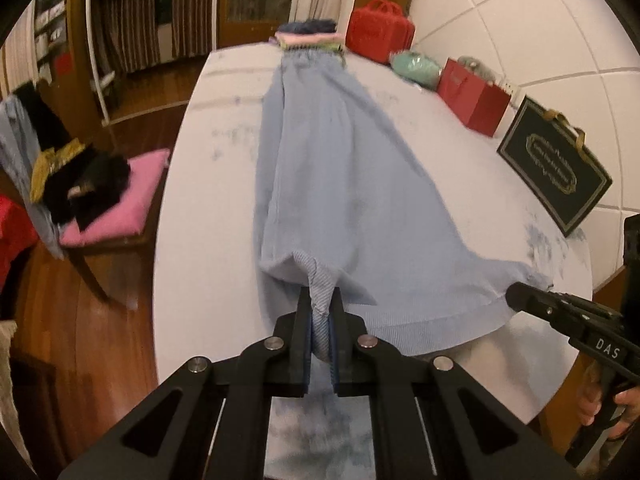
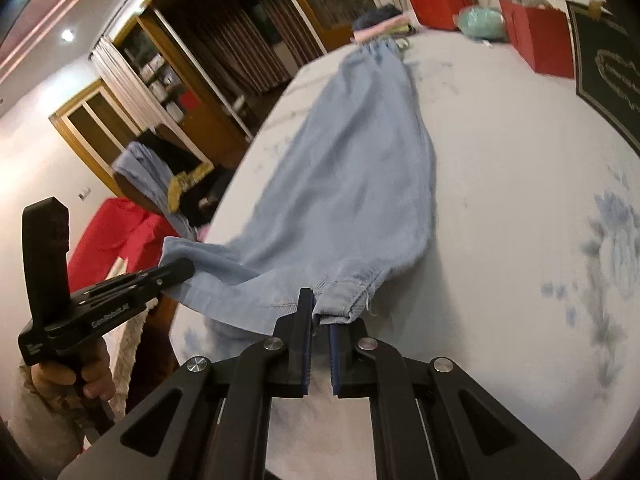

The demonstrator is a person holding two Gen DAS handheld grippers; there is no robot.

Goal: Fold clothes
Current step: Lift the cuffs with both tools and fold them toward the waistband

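On the table (image 1: 192,208) the light blue pants (image 1: 320,168) lie stretched lengthwise, waistband at the far end against a stack of folded clothes (image 1: 308,36). Both tongs hold the near hem: the left gripper (image 1: 320,312) is clenched on a bunched cuff, lifted a bit off the table, and the right gripper (image 2: 320,320) has the other cuff between its fingers, pinched as far as I can tell. Holding both corners keeps the hem taut and level, so I'd guess it's either pulling the legs flat or about to carry the hem toward the waistband.
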